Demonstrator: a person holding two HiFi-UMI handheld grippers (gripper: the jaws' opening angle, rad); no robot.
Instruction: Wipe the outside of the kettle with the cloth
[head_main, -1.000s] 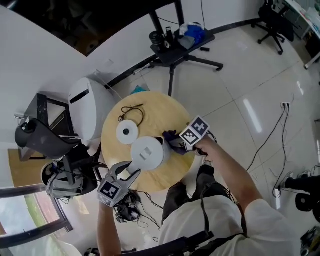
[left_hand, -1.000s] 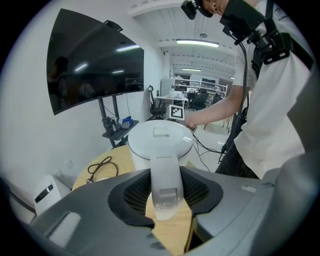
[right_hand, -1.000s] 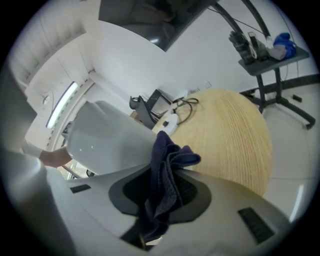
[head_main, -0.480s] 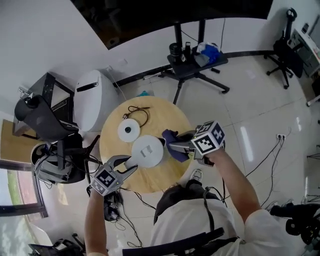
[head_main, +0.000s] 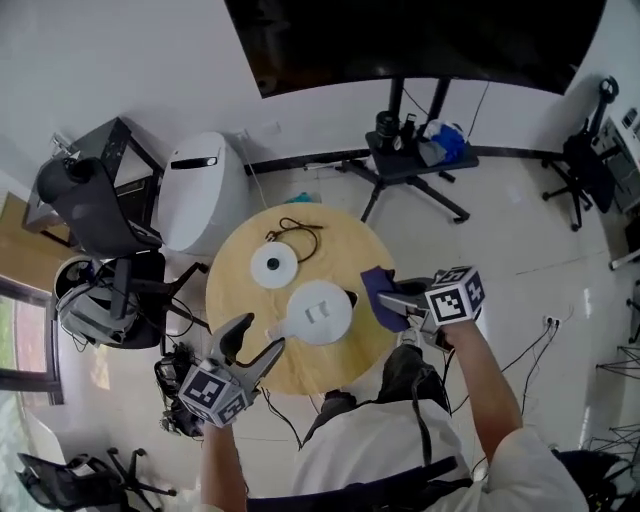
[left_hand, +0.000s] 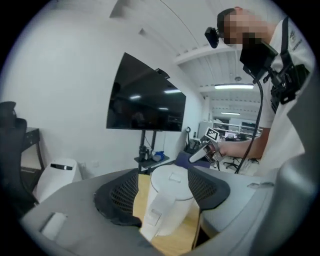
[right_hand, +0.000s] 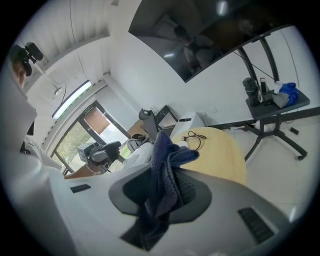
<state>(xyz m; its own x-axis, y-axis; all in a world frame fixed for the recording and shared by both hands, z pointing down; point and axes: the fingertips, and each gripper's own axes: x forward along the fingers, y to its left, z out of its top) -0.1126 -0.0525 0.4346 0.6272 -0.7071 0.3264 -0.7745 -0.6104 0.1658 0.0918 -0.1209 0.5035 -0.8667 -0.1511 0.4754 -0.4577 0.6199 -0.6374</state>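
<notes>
Left tongs (head_main: 258, 335): jaws have just been opening, now wide, kettle (head_main: 320, 312) between them ungripped. Right tongs (head_main: 398, 300) clamp the cloth (head_main: 376, 288), off the kettle. Wiping looks paused or complete.

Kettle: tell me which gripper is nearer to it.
Left, narrowly. The left gripper, whose jaws have just been opening, straddles the handle of the kettle without pressing it. The right gripper, shut on the cloth, hangs just off the spout side, apart.

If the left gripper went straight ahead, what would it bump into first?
Most likely the white kettle, handle side first. The left gripper has just been opening its jaws, which frame the kettle without gripping it. How near it is stays unclear.
</notes>
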